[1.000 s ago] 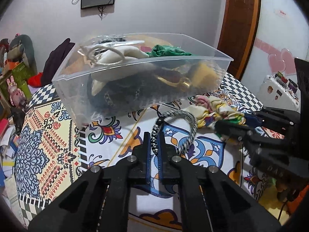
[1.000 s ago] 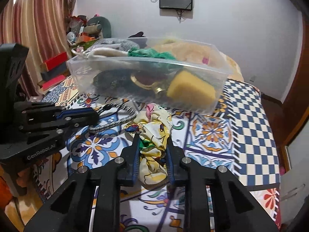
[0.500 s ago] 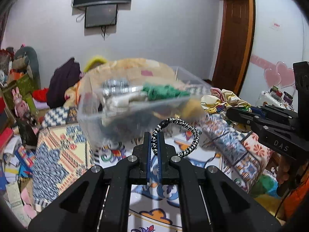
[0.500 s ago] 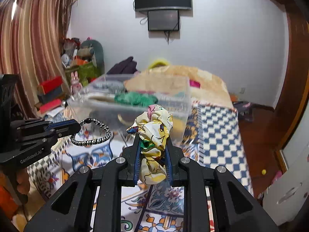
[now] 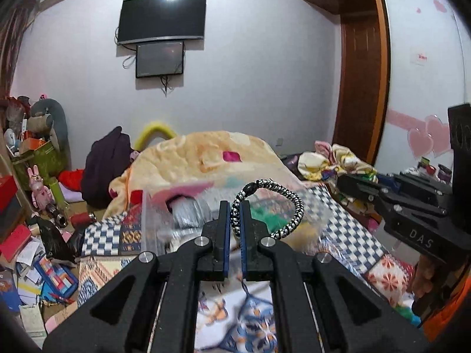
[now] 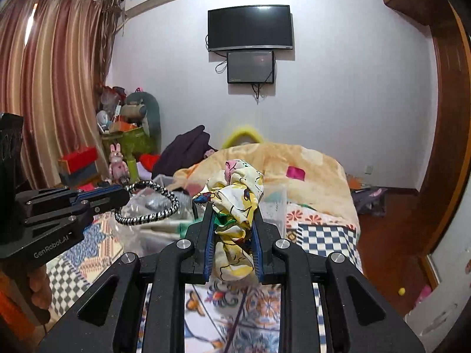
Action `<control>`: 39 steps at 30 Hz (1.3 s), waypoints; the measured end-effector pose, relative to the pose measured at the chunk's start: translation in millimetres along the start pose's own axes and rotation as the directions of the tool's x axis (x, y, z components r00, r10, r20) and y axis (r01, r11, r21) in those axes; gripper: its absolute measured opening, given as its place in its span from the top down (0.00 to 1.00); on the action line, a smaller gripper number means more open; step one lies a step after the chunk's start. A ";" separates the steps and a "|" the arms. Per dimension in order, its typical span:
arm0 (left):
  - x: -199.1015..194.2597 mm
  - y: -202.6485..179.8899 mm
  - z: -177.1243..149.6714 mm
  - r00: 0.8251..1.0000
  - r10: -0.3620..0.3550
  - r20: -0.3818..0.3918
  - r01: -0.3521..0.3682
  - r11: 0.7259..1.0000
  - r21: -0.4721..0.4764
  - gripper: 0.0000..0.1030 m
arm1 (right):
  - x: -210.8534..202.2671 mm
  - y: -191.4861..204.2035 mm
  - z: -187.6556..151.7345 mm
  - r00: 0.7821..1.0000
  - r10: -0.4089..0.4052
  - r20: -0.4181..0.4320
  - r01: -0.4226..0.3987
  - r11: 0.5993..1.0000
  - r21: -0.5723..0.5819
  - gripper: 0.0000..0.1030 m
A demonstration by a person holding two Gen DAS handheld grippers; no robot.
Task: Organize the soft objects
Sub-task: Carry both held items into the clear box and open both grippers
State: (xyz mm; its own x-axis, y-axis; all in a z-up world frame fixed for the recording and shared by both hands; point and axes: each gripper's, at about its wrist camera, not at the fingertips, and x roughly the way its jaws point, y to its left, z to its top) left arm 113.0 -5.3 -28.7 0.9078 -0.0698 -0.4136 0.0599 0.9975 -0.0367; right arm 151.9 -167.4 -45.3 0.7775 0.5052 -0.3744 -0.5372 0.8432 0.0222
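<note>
My left gripper [image 5: 235, 214] is shut on a black-and-white braided hair tie [image 5: 290, 206] and holds it in the air; it also shows in the right wrist view [image 6: 153, 206]. My right gripper [image 6: 232, 220] is shut on a yellow floral scrunchie [image 6: 235, 203], also lifted; the scrunchie shows in the left wrist view [image 5: 332, 161]. Both are raised above a clear plastic bin [image 5: 164, 223] of soft items, which lies blurred below and ahead; it also shows in the right wrist view [image 6: 273, 206].
The bin sits on a bed with a patterned sheet [image 6: 323, 232]. A peach blanket heap [image 5: 206, 156] lies behind it. Clutter and toys [image 5: 38, 176] fill the floor at the left. A wooden door [image 5: 362, 88] stands at the right.
Both grippers have risen from the bed surface, each carrying its item, from beside the bin to above its rim. The views now tilt up toward the wall.
</note>
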 end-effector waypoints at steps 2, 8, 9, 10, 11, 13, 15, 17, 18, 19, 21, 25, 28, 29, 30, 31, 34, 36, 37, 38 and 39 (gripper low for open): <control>5.3 2.0 5.1 1.000 0.009 0.004 -0.009 1.000 -0.006 0.95 | 5.7 -1.4 2.4 1.000 -0.006 -0.001 0.006 1.000 0.004 0.81; 30.0 6.3 12.7 0.999 0.037 -0.018 -0.037 0.999 -0.022 0.95 | 22.9 -5.1 4.7 0.999 -0.025 -0.020 0.026 1.000 0.008 0.81; 34.2 6.7 13.1 0.999 0.042 -0.023 -0.043 0.999 -0.026 0.95 | 27.0 -6.0 4.1 0.999 -0.030 -0.028 0.030 0.999 0.010 0.81; 39.2 7.3 12.7 0.998 0.046 -0.030 -0.047 0.998 -0.030 0.95 | 30.8 -6.0 3.7 0.999 -0.030 -0.036 0.030 0.999 0.012 0.81; 42.1 7.0 11.9 0.998 0.047 -0.036 -0.048 0.998 -0.034 0.95 | 34.8 -6.9 2.7 0.999 -0.027 -0.047 0.028 0.999 0.015 0.81; 51.2 8.5 10.6 0.998 0.041 -0.056 -0.043 0.998 -0.043 0.95 | 43.9 -8.6 -0.1 0.997 -0.027 -0.071 0.028 0.999 0.017 0.81; 61.8 9.4 9.1 0.996 0.045 -0.076 -0.048 0.998 -0.050 0.95 | 52.4 -8.4 -2.5 0.995 -0.031 -0.097 0.032 0.999 0.013 0.81; 72.1 10.1 6.8 0.994 0.039 -0.100 -0.045 0.997 -0.058 0.95 | 59.6 -8.5 -5.2 0.992 -0.032 -0.119 0.033 0.999 0.009 0.81; 77.5 11.5 6.1 0.993 0.039 -0.107 -0.046 0.997 -0.062 0.95 | 63.4 -8.3 -6.8 0.991 -0.031 -0.132 0.032 0.999 0.008 0.81; 81.8 12.2 5.0 0.992 0.039 -0.116 -0.047 0.997 -0.064 0.95 | 66.3 -9.1 -8.1 0.990 -0.028 -0.141 0.030 1.000 0.008 0.81; 90.2 12.6 2.4 0.990 0.040 -0.137 -0.050 0.996 -0.068 0.95 | 72.6 -9.5 -11.3 0.986 -0.024 -0.165 0.026 1.000 0.007 0.81; 100.4 12.7 -3.2 0.984 0.036 -0.173 -0.047 0.997 -0.059 0.95 | 84.0 -8.0 -14.9 0.979 -0.026 -0.204 0.026 1.000 -0.005 0.79; 102.6 12.0 -8.7 0.981 0.038 -0.189 -0.047 0.998 -0.041 0.95 | 89.4 -7.5 -18.8 0.973 -0.040 -0.225 0.037 0.999 -0.018 0.77; 102.4 11.2 -10.2 0.981 0.039 -0.190 -0.047 0.998 -0.039 0.95 | 90.1 -7.5 -20.4 0.972 -0.037 -0.234 0.034 0.999 -0.017 0.76; 102.7 10.4 -10.8 0.981 0.040 -0.192 -0.048 0.998 -0.038 0.95 | 90.4 -8.1 -21.3 0.970 -0.038 -0.239 0.035 0.999 -0.015 0.73; 102.7 10.6 -11.7 0.980 0.039 -0.198 -0.047 0.998 -0.039 0.95 | 89.9 -8.3 -22.1 0.970 -0.040 -0.241 0.037 0.999 -0.016 0.68; 100.9 13.9 -12.4 0.977 0.015 -0.211 -0.029 0.998 -0.061 0.92 | 85.6 -8.2 -22.9 0.971 -0.045 -0.236 0.041 0.999 -0.022 0.54; 97.1 16.3 -12.3 0.978 0.003 -0.210 -0.018 0.997 -0.074 0.92 | 82.5 -7.9 -22.2 0.972 -0.048 -0.229 0.042 0.999 -0.030 0.48; 94.7 17.5 -11.9 0.978 0.002 -0.207 -0.018 0.997 -0.076 0.92 | 81.0 -6.4 -21.5 0.973 -0.050 -0.226 0.044 0.998 -0.035 0.44; 91.7 18.3 -11.4 0.979 0.001 -0.203 -0.017 0.997 -0.078 0.92 | 78.9 -6.2 -20.9 0.974 -0.052 -0.222 0.045 0.998 -0.038 0.43; 88.3 19.2 -10.9 0.980 -0.002 -0.198 -0.014 0.997 -0.079 0.92 | 75.1 -6.2 -20.1 0.975 -0.053 -0.216 0.046 0.998 -0.038 0.40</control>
State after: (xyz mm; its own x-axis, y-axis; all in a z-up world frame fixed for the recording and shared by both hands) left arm 189.8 7.5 -75.8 0.8073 -0.0716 -0.5858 0.0138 0.9946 -0.1026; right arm 207.1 -138.3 -92.2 0.7160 0.4085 -0.5662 -0.5133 0.8577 -0.0303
